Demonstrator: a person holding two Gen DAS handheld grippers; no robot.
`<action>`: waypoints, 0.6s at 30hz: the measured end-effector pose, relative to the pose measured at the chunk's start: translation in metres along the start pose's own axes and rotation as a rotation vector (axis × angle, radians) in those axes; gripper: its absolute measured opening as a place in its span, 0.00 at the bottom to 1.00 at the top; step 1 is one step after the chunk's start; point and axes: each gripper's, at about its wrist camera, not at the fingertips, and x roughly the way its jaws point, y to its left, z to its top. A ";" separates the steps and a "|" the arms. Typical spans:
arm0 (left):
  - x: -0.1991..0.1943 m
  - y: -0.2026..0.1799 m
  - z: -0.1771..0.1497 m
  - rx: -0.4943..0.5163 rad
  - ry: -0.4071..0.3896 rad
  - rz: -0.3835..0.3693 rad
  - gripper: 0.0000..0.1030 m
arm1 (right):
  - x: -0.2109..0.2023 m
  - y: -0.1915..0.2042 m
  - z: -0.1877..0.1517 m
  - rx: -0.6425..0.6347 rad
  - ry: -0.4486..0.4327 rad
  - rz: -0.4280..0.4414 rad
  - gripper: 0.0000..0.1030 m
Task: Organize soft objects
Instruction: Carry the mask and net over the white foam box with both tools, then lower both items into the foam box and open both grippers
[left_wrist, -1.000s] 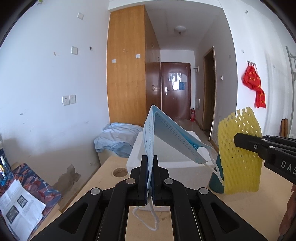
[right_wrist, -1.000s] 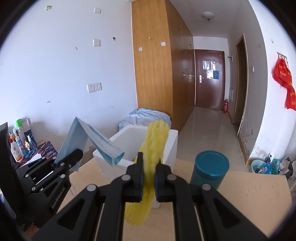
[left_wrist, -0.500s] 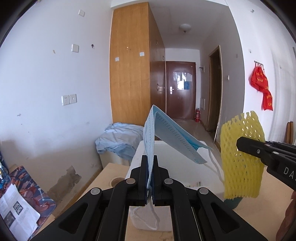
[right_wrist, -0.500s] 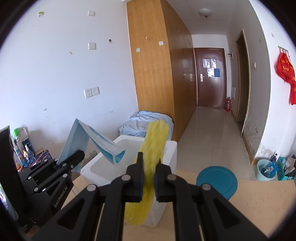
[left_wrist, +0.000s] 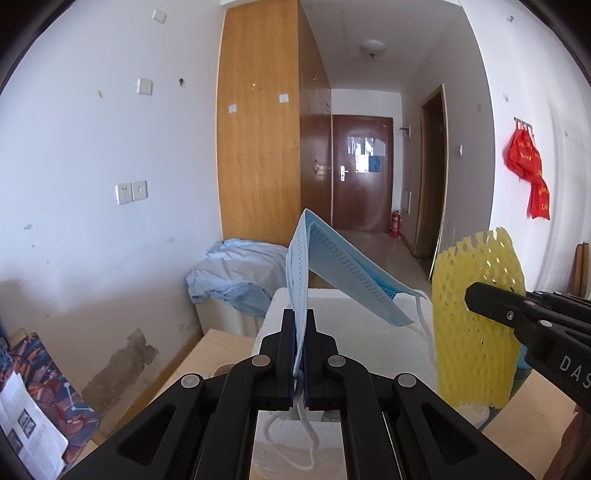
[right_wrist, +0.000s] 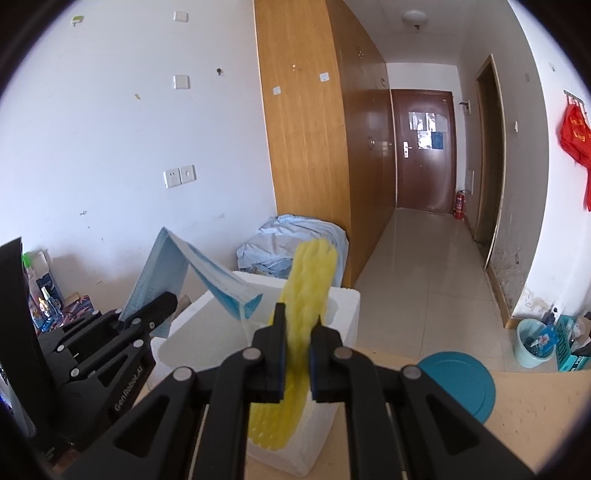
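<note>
Both soft items are lifted but not yet stowed: left gripper (left_wrist: 300, 325) pinches the face mask (left_wrist: 347, 273), right gripper (right_wrist: 297, 325) clamps the yellow foam net (right_wrist: 310, 280), and the white foam box (right_wrist: 343, 306) waits at twelve o'clock.

Mask (left_wrist: 343, 273) and foam net (left_wrist: 476, 325) above box (right_wrist: 343, 295).
</note>
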 end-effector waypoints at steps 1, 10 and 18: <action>0.002 -0.001 0.000 0.004 0.005 -0.001 0.02 | 0.003 -0.001 0.000 0.001 0.005 0.003 0.12; 0.026 0.006 -0.001 -0.008 0.047 -0.031 0.02 | 0.019 -0.002 0.005 -0.010 0.033 0.006 0.12; 0.034 0.003 -0.005 0.012 0.065 -0.050 0.03 | 0.023 -0.003 0.007 -0.011 0.046 0.007 0.12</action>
